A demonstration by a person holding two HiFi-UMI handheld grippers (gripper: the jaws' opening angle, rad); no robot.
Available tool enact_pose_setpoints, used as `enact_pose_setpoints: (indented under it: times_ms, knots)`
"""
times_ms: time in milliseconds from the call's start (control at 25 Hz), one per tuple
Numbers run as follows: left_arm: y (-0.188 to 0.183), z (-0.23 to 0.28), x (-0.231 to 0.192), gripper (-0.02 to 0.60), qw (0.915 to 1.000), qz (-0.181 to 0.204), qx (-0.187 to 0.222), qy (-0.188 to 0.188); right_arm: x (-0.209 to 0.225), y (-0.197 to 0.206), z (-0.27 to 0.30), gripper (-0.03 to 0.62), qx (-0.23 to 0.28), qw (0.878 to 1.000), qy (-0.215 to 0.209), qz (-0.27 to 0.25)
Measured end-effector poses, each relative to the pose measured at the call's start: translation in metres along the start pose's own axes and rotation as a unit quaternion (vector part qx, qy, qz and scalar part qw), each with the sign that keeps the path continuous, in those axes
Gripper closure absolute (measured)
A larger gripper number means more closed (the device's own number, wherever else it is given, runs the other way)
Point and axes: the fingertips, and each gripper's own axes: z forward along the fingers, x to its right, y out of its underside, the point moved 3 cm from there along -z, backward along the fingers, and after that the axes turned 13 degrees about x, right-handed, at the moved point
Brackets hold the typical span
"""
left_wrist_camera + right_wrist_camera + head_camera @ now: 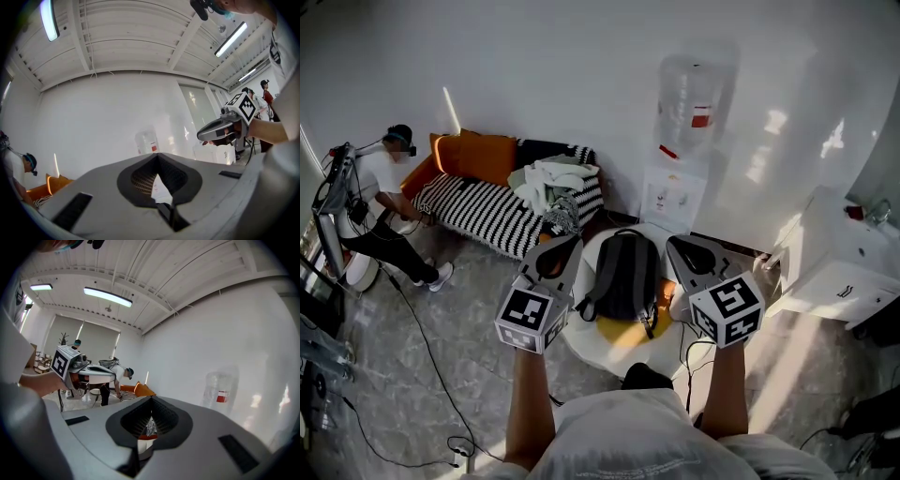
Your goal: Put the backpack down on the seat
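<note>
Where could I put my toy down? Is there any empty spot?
The striped sofa is bare between the orange cushions and the clothes pile. The grey floor left of the seat is open apart from a thin cable. That seat is crowded: the backpack fills it.

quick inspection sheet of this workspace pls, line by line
surface: white round seat with a yellow cushion on it
job's things: backpack lies on the seat, over the cushion
clutter: clothes piled on the sofa
grippers: left gripper and right gripper both shut and empty, one on each side of the backpack, not touching it
cables: black cable trails across the floor at left
surroundings: striped sofa by the wall, water dispenser behind the seat, white cabinet at right, person by the sofa
</note>
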Motion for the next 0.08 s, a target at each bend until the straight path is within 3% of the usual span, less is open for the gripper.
enact_pose_setpoints:
  times_ms: [80]
  knots:
    - [-0.0006,-0.0005,0.0012,0.58,1.0,0.001,0.0,-0.001,0.0008,-0.0019,-0.0012,0.591,0.003,1.0,0.001,-0.001]
